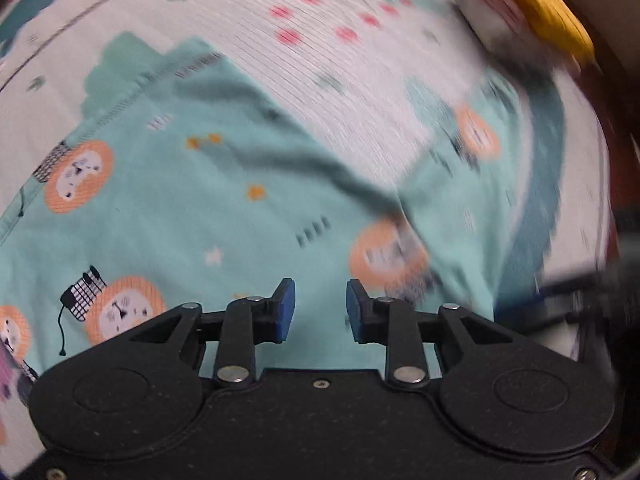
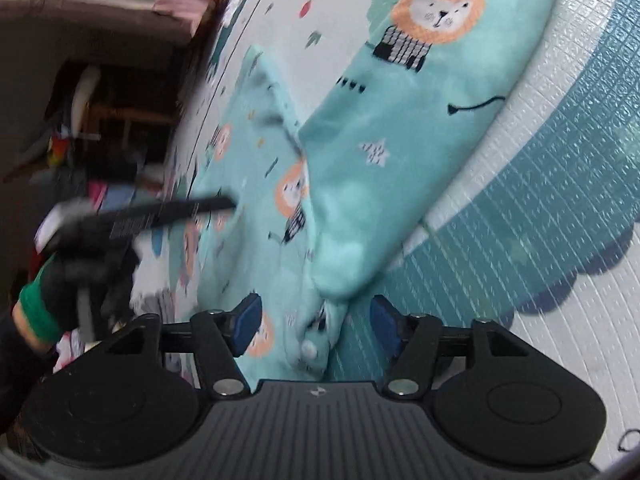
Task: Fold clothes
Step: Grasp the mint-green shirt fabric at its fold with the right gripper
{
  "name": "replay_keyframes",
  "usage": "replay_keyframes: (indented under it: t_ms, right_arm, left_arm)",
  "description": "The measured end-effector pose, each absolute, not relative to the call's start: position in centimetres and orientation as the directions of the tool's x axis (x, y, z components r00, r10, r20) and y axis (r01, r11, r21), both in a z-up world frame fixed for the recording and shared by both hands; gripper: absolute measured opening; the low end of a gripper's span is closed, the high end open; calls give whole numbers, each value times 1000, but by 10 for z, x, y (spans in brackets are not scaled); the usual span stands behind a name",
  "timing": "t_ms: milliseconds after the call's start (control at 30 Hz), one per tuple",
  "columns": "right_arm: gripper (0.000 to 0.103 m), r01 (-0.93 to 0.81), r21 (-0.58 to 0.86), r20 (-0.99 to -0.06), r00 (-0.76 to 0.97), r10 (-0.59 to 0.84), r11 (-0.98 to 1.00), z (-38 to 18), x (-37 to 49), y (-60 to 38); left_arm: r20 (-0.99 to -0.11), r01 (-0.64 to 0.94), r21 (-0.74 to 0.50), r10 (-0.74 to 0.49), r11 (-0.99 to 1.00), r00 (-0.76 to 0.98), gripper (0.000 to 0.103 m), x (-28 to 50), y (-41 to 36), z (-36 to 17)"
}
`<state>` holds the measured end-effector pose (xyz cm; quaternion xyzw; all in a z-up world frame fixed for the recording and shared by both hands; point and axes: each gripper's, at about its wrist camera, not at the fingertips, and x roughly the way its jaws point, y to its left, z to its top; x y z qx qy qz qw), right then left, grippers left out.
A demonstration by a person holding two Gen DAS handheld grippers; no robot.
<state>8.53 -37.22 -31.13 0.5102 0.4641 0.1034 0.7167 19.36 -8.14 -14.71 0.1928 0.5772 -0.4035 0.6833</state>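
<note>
A mint-green garment printed with orange lions (image 1: 168,208) lies spread on a patterned play mat (image 1: 320,40). My left gripper (image 1: 320,310) is open and empty just above the cloth. In the right wrist view the same garment (image 2: 380,140) lies with one part folded over another, its lower edge reaching between the pads. My right gripper (image 2: 316,322) is open over that edge, not closed on it. The left gripper and gloved hand (image 2: 80,248) show at the left of that view.
The mat (image 2: 540,184) has white and teal areas with a scalloped border. A yellow object (image 1: 540,4) lies at the mat's far right edge. Dark furniture and clutter (image 2: 92,120) stand beyond the mat on the left.
</note>
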Motion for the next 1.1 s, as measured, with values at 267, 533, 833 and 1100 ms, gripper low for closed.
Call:
replay_keyframes:
  t_ms: [267, 533, 833, 1100]
  right_arm:
    - [62, 318, 825, -556, 602, 573, 467, -311, 101, -357]
    - [52, 303, 824, -549, 636, 542, 478, -315, 96, -352]
    - [30, 401, 867, -497, 641, 585, 297, -342, 87, -358]
    - [18, 299, 848, -520, 632, 575, 438, -335, 79, -360]
  left_arm:
    - [-913, 732, -289, -409, 617, -16, 33, 182, -55, -183]
    - [-871, 675, -380, -490, 633, -31, 34, 186, -43, -195]
    - [-866, 666, -395, -498, 633, -41, 36, 188, -42, -188]
    - [-891, 667, -301, -450, 681, 57, 35, 220, -68, -165]
